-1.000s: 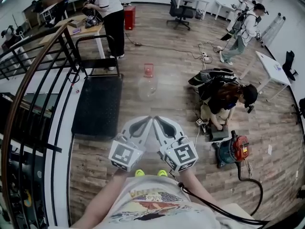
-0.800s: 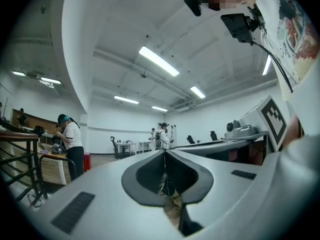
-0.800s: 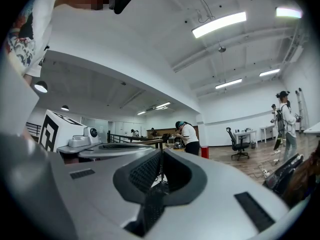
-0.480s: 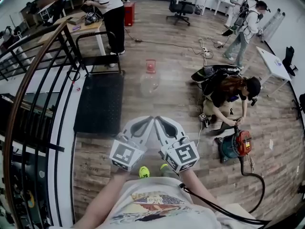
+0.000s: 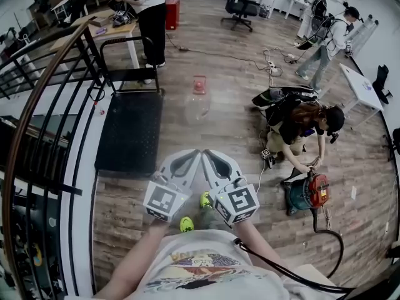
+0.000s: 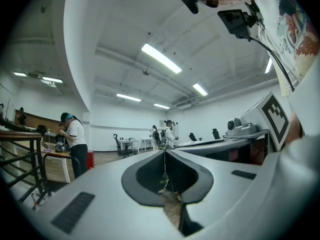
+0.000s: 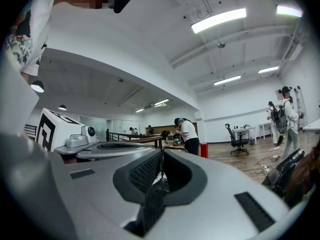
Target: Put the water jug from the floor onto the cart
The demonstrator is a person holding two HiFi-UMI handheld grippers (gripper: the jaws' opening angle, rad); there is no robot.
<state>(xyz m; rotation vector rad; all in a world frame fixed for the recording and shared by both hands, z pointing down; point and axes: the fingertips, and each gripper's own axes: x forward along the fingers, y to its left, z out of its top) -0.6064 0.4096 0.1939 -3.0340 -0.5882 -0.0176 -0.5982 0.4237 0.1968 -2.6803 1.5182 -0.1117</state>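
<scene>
The clear water jug [image 5: 196, 105] with a red cap stands upright on the wood floor, just right of the black flat cart [image 5: 130, 130] with its tube handle at the far end. Both grippers are held side by side in front of my chest, well short of the jug. My left gripper [image 5: 194, 155] is shut with nothing in it, and its jaws meet at the tips in the left gripper view [image 6: 164, 152]. My right gripper [image 5: 207, 155] is likewise shut and empty, seen again in the right gripper view [image 7: 161, 152]. Neither gripper view shows the jug.
A dark stair railing [image 5: 44, 99] runs along the left. At the right a person [image 5: 300, 127] crouches by a red vacuum [image 5: 310, 191] with a hose and cables. Another person [image 5: 149, 8] stands at a table behind the cart. Further people [image 5: 331, 33] stand at the back right.
I have stepped forward a little and my green shoes have shifted under me. Both grippers stay shut, side by side. The jug and the cart have not moved on the floor.
</scene>
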